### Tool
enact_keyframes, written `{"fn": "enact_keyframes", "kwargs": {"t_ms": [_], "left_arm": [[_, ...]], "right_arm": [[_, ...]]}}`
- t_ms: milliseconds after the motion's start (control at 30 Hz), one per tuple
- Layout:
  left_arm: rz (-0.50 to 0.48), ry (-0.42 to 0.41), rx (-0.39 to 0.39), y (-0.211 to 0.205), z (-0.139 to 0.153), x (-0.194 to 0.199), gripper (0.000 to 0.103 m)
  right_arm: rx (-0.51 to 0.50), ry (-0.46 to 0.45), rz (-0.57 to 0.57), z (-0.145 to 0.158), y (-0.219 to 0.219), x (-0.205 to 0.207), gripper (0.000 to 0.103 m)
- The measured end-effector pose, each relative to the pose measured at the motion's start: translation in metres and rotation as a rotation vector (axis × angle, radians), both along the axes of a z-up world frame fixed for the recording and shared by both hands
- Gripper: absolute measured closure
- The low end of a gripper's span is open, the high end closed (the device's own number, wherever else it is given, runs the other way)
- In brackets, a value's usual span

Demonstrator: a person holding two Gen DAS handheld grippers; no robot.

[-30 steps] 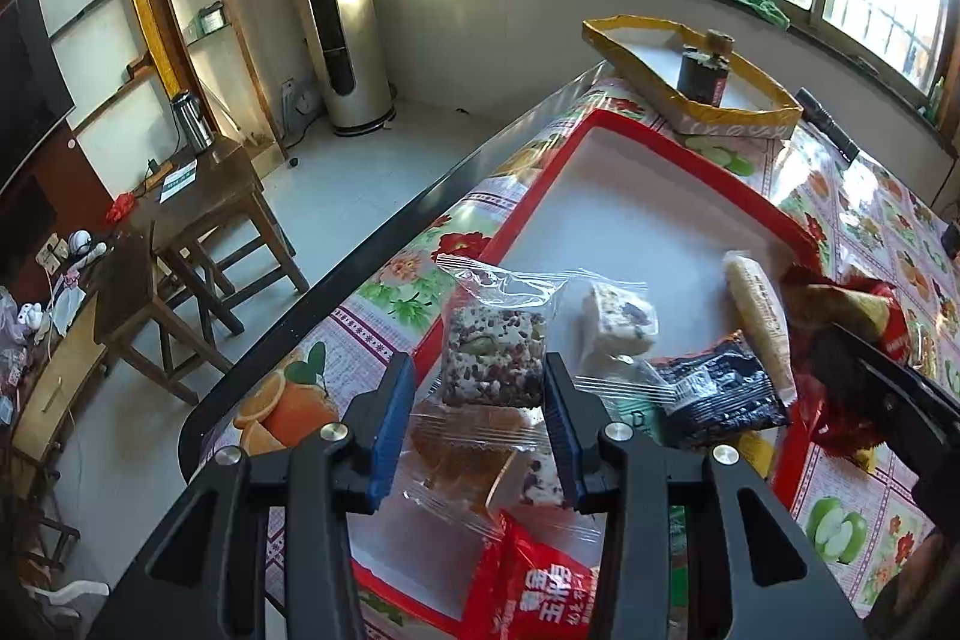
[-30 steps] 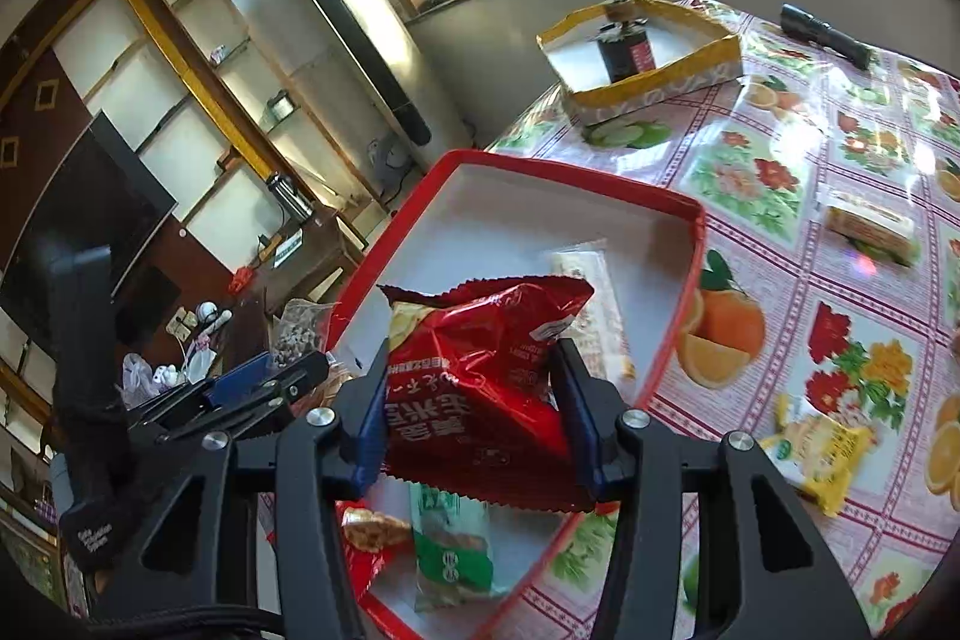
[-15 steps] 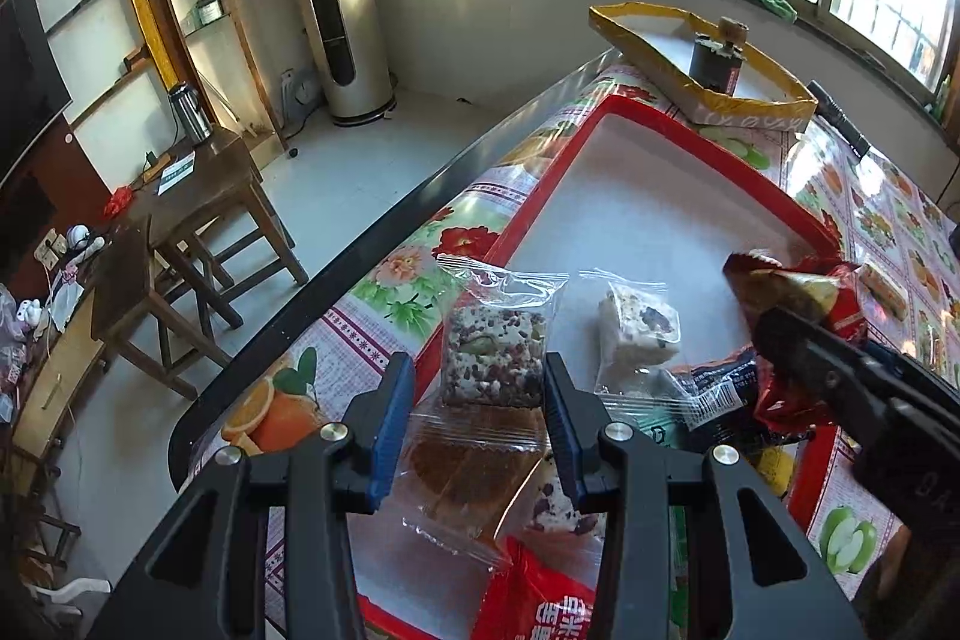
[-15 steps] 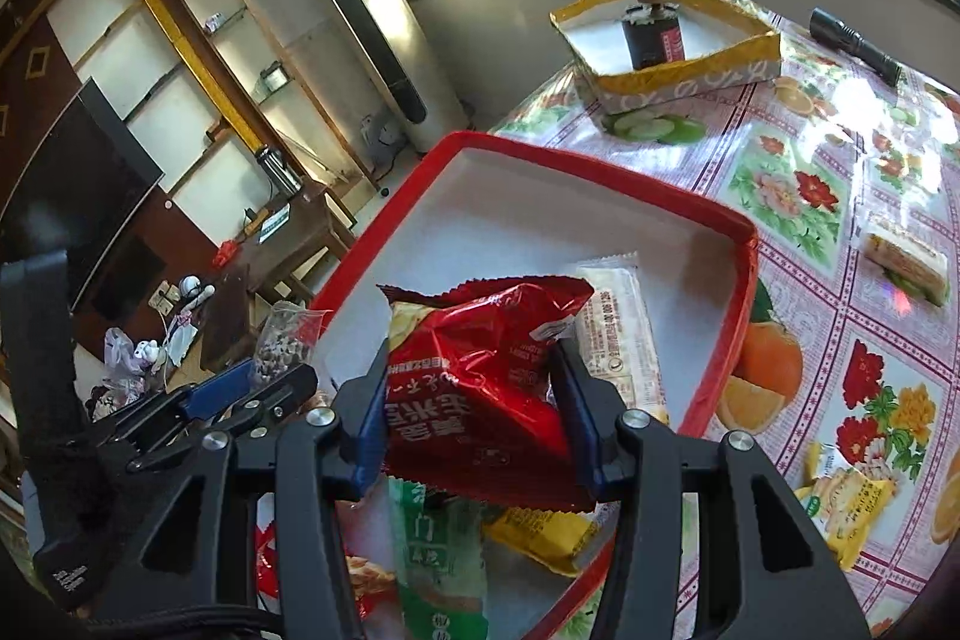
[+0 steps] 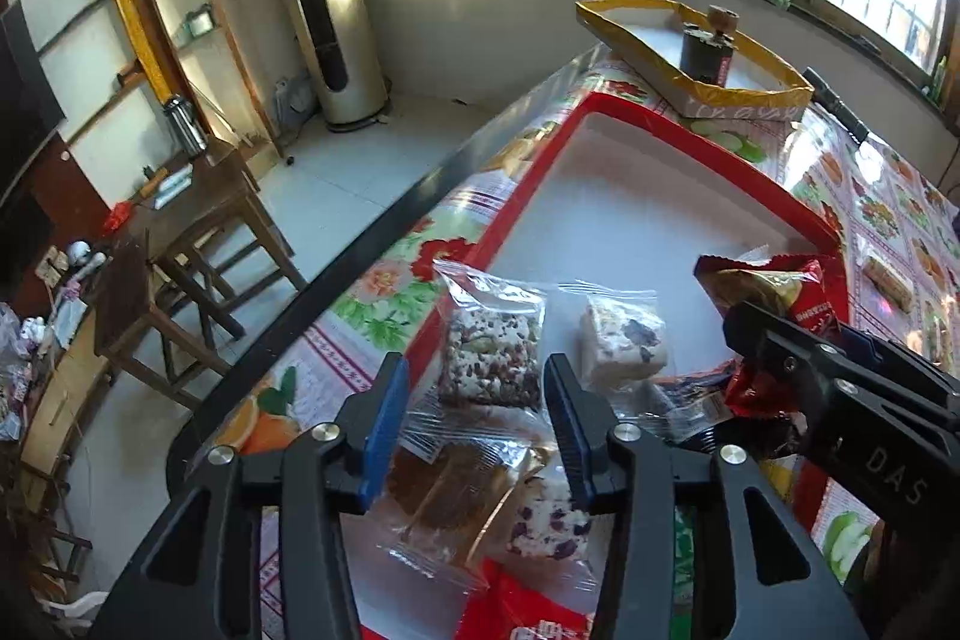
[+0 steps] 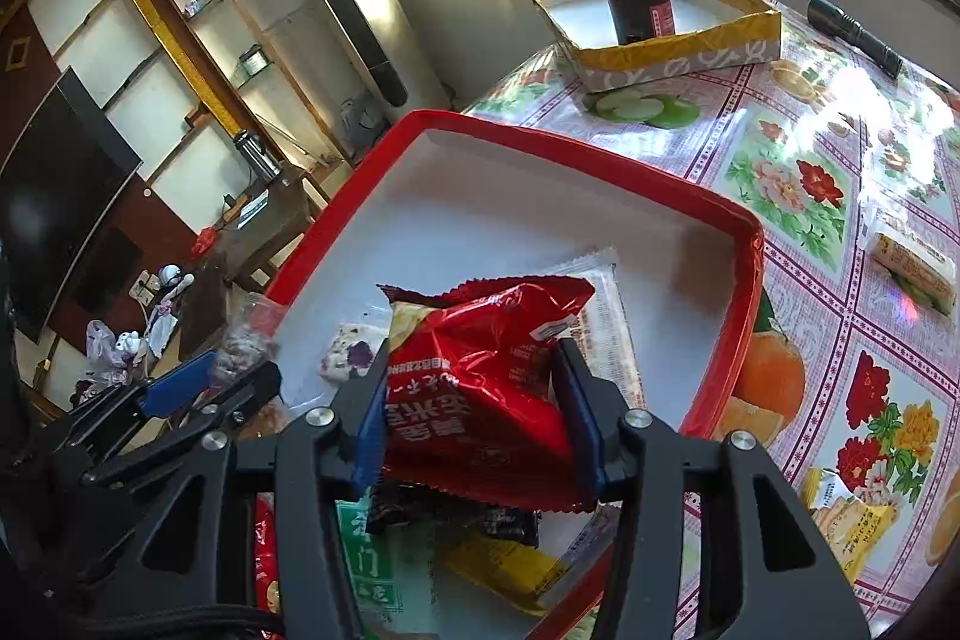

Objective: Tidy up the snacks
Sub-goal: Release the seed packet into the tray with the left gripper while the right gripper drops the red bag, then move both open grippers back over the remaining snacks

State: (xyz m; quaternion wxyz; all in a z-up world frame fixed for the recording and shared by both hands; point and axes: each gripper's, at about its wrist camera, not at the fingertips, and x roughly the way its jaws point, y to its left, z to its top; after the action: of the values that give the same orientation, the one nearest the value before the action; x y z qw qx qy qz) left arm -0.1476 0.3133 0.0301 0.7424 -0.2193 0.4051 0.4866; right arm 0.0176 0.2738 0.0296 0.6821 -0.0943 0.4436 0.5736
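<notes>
Left wrist view: left gripper is open w/ nothing held, fingers hanging over clear-wrapped snack bars at the near end of the red tray. Right gripper comes in from the right w/ the red packet.

Right wrist view: right gripper is closed on the red packet, pinched on both sides, held above the tray's piled snacks. Loose snacks lie on the tablecloth, well apart.

Risk: the puffy foil bag could slip from the pads, or land on the pile and slide over the rim; the grippers are close and could clash.
</notes>
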Motion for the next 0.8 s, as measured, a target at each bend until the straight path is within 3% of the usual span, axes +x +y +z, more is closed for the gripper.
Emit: {"fn": "enact_keyframes", "kwargs": {"t_ms": [100, 233, 500, 800], "left_arm": [[-0.010, 0.013, -0.008, -0.001, -0.002, 0.004, 0.044], [-0.020, 0.021, -0.006, -0.005, -0.001, 0.007, 0.031], [-0.039, 0.020, -0.003, -0.015, 0.006, 0.009, 0.030], [-0.121, -0.030, -0.005, -0.043, 0.024, 0.030, 0.030]], "right_arm": [[0.001, 0.001, -0.001, 0.001, -0.001, 0.001, 0.049], [0.025, 0.025, -0.019, 0.006, -0.010, 0.006, 0.040], [0.090, 0.062, -0.098, 0.021, -0.051, 0.026, 0.035], [0.106, 0.114, -0.286, 0.016, -0.144, 0.069, 0.033]]}}
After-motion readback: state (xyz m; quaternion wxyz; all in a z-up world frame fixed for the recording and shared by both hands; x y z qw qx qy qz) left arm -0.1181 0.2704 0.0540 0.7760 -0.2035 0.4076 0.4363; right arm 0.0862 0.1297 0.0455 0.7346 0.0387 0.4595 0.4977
